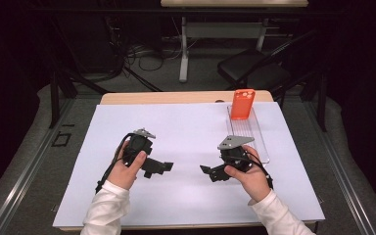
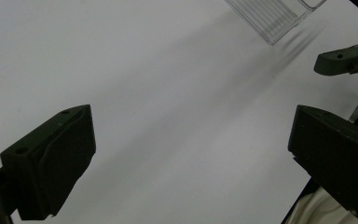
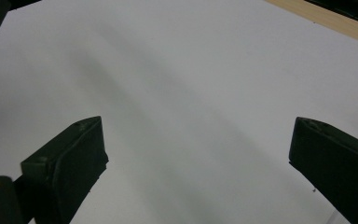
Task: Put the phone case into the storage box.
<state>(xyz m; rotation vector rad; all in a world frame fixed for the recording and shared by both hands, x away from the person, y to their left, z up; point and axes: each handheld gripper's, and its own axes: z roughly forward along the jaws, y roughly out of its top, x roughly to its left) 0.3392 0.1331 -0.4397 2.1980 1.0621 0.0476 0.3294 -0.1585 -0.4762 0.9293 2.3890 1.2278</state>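
Observation:
An orange upright case (image 1: 242,104) with small round holes near its top stands at the far end of a clear ribbed plastic tray (image 1: 254,139) on the right of the white sheet. My left gripper (image 1: 162,167) rests low over the sheet at centre left and points right. In its own view the left gripper (image 2: 191,158) is open, with bare sheet between its jaws. My right gripper (image 1: 208,172) faces it from centre right, just left of the tray. Seen from its own camera, the right gripper (image 3: 196,168) is open too, holding nothing.
The white sheet (image 1: 186,137) covers most of a wooden table (image 1: 166,98). A tray corner (image 2: 275,16) shows in the left gripper view. Beyond the table stand a black chair (image 1: 254,66) and another desk's legs, with cables on the floor.

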